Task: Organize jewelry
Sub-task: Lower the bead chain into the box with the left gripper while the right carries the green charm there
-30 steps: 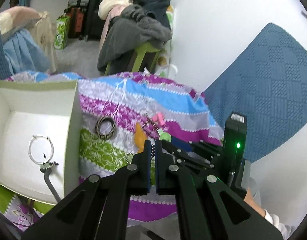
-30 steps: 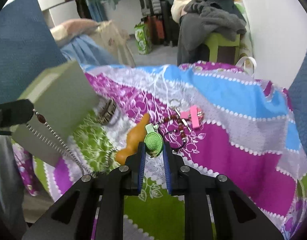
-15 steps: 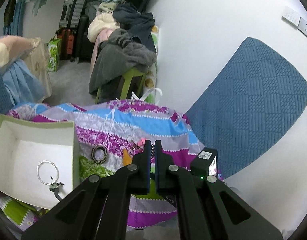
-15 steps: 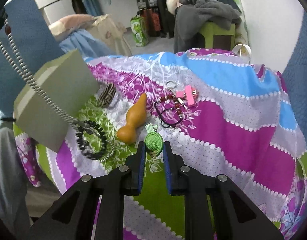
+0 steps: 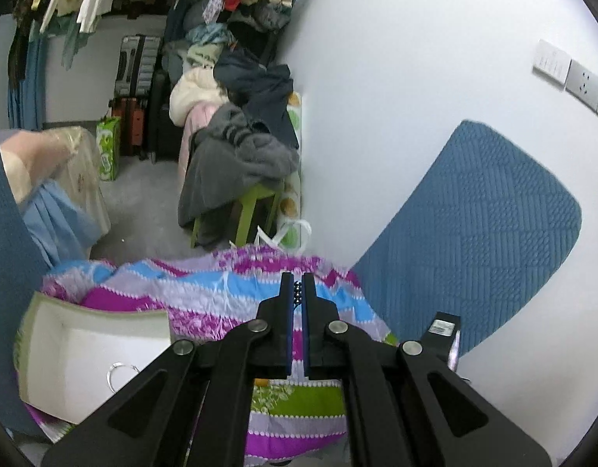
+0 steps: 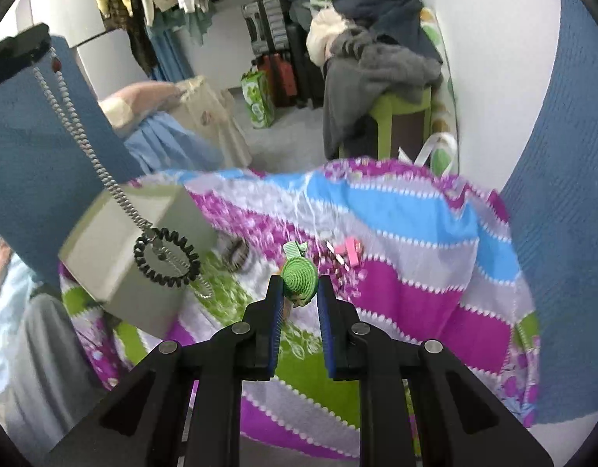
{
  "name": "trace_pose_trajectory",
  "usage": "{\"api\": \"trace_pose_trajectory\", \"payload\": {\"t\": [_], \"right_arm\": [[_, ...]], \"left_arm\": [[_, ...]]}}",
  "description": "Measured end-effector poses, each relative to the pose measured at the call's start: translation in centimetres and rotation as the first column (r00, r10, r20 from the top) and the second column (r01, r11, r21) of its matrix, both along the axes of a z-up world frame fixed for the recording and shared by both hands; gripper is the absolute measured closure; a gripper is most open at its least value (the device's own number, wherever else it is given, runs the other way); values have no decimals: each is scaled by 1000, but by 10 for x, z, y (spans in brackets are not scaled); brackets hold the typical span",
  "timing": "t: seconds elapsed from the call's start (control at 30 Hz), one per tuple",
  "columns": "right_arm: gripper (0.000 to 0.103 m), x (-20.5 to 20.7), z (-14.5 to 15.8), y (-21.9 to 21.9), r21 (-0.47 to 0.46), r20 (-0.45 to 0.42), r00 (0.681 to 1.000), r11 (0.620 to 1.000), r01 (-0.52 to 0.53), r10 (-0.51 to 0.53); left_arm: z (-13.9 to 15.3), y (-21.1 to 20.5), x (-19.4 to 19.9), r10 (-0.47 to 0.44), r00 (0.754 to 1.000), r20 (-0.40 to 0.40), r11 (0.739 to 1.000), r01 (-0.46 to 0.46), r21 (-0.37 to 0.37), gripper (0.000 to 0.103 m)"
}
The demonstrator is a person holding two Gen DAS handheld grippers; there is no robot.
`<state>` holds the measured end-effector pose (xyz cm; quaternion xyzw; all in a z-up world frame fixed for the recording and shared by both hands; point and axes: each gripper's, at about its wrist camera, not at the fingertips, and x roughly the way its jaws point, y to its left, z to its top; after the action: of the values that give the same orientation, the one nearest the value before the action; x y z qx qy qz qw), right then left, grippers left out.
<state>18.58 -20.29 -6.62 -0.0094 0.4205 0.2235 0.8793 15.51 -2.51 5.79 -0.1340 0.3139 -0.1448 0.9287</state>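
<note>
My left gripper [image 5: 298, 295] is shut on a silver bead chain [image 5: 298, 294]. In the right wrist view the left gripper [image 6: 24, 48] is high at the upper left and the chain [image 6: 85, 144] hangs from it, with a black coil hair tie [image 6: 167, 257] dangling in front of the box. My right gripper [image 6: 299, 292] is shut on a green hair clip [image 6: 299, 277], held above the bedspread. The white box [image 5: 85, 358] holds a silver ring bracelet [image 5: 122, 369]; it also shows in the right wrist view [image 6: 116, 272].
On the striped bedspread [image 6: 396, 241] lie a pink clip [image 6: 349, 251] and a dark woven bracelet [image 6: 236, 251]. A blue quilted headboard [image 5: 474, 241] stands right. A green stool with piled clothes [image 5: 240, 155] stands beyond the bed.
My left gripper rose high, lifting the chain and coil hair tie off the bedspread. My right gripper lifted and pulled back with the green clip.
</note>
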Motion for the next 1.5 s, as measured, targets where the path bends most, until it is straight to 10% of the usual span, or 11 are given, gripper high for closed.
{"api": "trace_pose_trajectory", "payload": {"t": [0.67, 1.5], "right_arm": [[88, 4, 156, 77, 21, 183, 983, 999, -35, 31], [88, 8, 8, 205, -58, -122, 982, 987, -150, 142]], "left_arm": [[61, 83, -11, 90, 996, 10, 994, -90, 58, 101], [-95, 206, -11, 225, 932, -283, 974, -227, 28, 101]]}}
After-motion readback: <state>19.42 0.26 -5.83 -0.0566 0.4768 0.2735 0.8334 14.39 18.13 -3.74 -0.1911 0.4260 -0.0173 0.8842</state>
